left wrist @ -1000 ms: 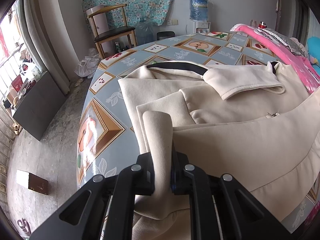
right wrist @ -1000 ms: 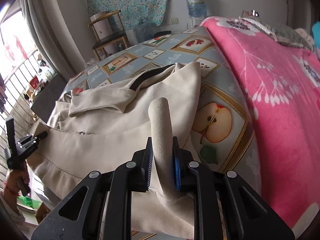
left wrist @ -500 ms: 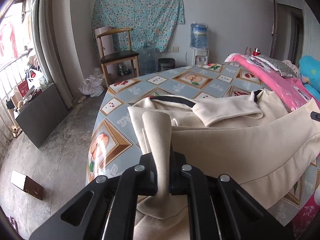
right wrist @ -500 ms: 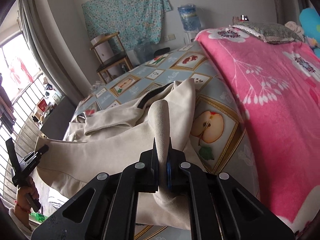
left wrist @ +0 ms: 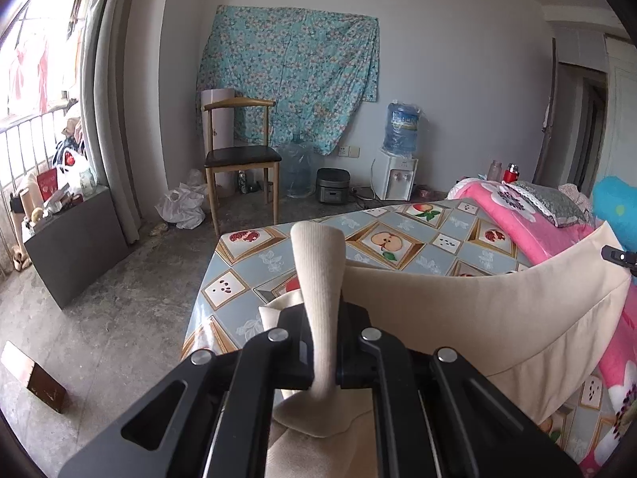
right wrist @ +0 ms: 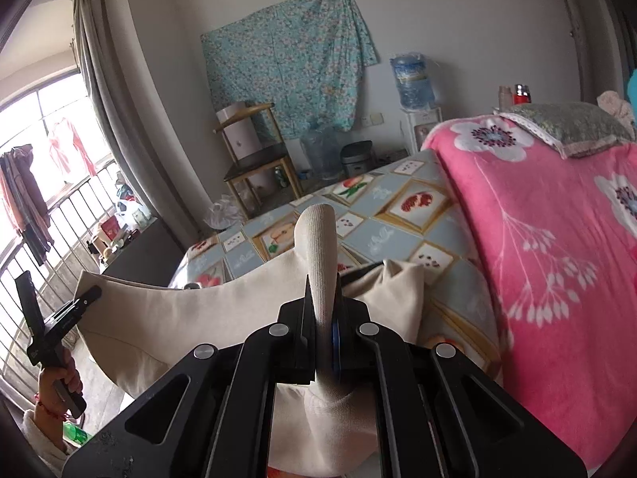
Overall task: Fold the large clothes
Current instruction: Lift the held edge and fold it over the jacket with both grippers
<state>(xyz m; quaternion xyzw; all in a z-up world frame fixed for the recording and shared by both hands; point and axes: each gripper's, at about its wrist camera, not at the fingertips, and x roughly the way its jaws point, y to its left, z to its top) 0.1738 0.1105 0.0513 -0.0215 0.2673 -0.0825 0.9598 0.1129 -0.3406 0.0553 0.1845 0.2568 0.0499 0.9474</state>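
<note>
In the left wrist view, the left gripper is clamped tight on a ribbed cuff-like band of the cream garment, which stands up between its fingers. The garment's hem stretches taut from this gripper toward the right, lifted above the worktop, a surface covered in a blue fruit-pattern cloth. At the far right edge the tip of the other gripper shows at the garment's raised corner. A pink floral blanket lies along the right side of the worktop, with a grey pillow on it. Farther off stand a wooden chair, a water dispenser with its blue bottle, a loose water jug and a small black appliance on the floor. A teal floral cloth hangs on the far wall. A dark board leans near the left window.

In the right wrist view, the right gripper is likewise pinched shut on a ribbed band of the same garment. The fabric spans to the left, where the person's hand holds the left gripper at the other corner. The rest of the garment bunches on the worktop just beyond the fingers. The pink blanket fills the right side, close beside the garment. Window railings and hanging clothes are at far left.
</note>
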